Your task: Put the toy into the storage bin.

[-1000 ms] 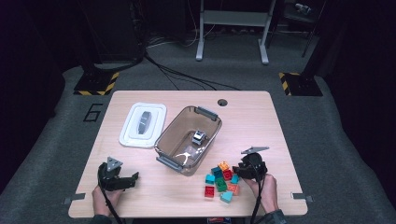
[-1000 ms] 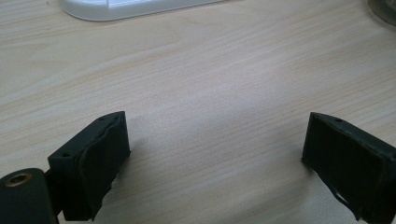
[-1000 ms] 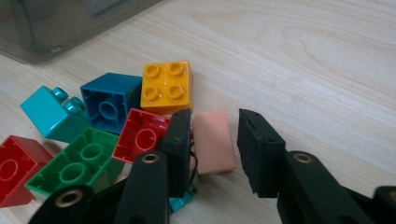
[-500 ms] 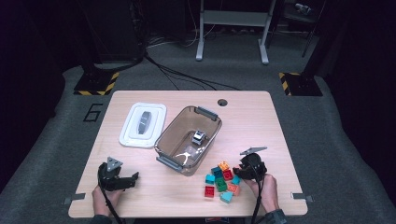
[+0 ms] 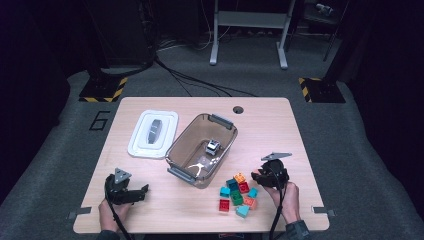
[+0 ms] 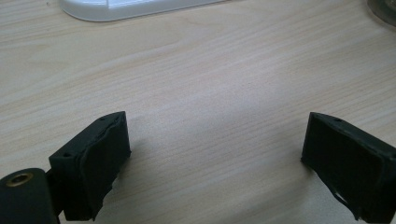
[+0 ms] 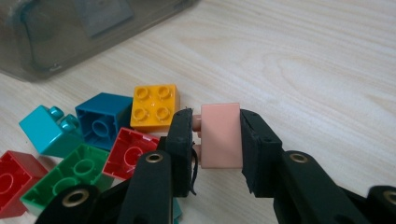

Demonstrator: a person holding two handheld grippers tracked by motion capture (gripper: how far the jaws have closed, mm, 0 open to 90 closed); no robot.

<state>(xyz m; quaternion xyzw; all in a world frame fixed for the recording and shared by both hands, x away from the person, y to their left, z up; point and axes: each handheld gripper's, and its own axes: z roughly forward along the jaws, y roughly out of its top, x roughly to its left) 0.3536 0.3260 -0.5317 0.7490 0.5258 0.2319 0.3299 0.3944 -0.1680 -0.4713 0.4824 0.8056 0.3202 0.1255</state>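
— Two claws were in my hands. What did the right claw (image 7: 217, 135) have?

— It was clamped on a pink brick (image 7: 221, 135), lifted just beside the heap of bricks (image 5: 236, 195) near the table's (image 5: 280, 130) front edge, close to the yellow brick (image 7: 154, 107).

— And the left claw (image 6: 215, 158)?

— Its jaws stood wide apart with nothing between them, low over bare wood, with the white lid (image 5: 153, 133) and the clear bin (image 5: 202, 149) beyond.

numeral 6 on floor mat (image 5: 101, 120)
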